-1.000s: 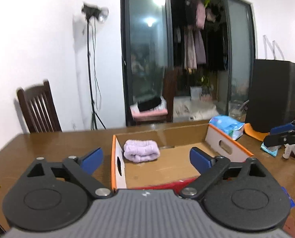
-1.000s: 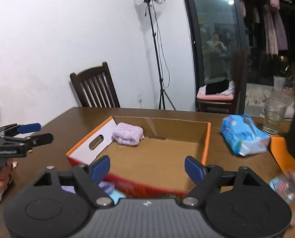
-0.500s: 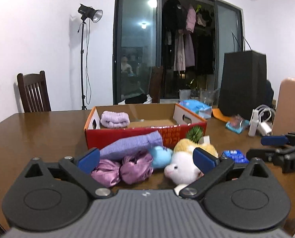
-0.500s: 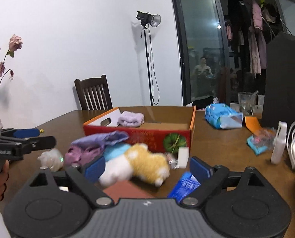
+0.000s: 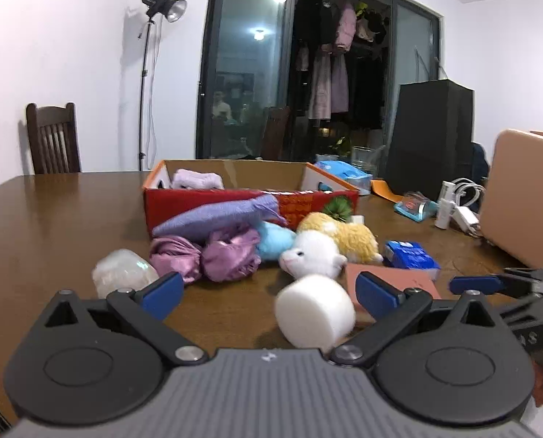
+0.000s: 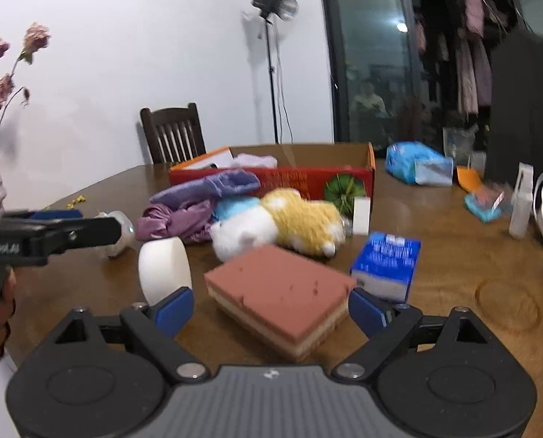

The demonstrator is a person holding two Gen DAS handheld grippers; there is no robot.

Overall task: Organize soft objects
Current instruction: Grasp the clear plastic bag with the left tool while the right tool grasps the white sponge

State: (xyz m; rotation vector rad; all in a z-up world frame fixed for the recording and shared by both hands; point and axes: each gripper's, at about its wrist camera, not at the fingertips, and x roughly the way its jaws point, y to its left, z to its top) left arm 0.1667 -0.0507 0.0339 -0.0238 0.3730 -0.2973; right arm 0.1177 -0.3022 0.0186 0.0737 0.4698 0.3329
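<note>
- Cardboard box (image 5: 235,197), red-fronted, sits far across the wooden table (image 5: 52,219) in your left wrist view. Only one soft thing lies inside it, a lilac rolled cloth (image 5: 197,179) at its far left corner.
- Near the box front, outside it, waits the rest: a purple pouch (image 5: 216,217), a crumpled violet satin cloth (image 5: 213,255), a pale blue plush (image 5: 273,237), a white and yellow plush toy (image 5: 322,250) and a clear wrapped lump (image 5: 122,273) at the left.
- Your left gripper (image 5: 269,292) is released, jaws wide, grasping nothing. A white foam cylinder (image 5: 313,310) lies between them, nearer the right jaw, untouched as far as you can tell.
- Right wrist view: your right gripper (image 6: 269,308) is also unclenched and empty. A brown sponge block (image 6: 278,292) lies between its jaws, not gripped.
- Just right of the block stands a blue packet (image 6: 386,264).
- Judged from this, sorting has barely begun: one item boxed, at least seven left on the table.
</note>
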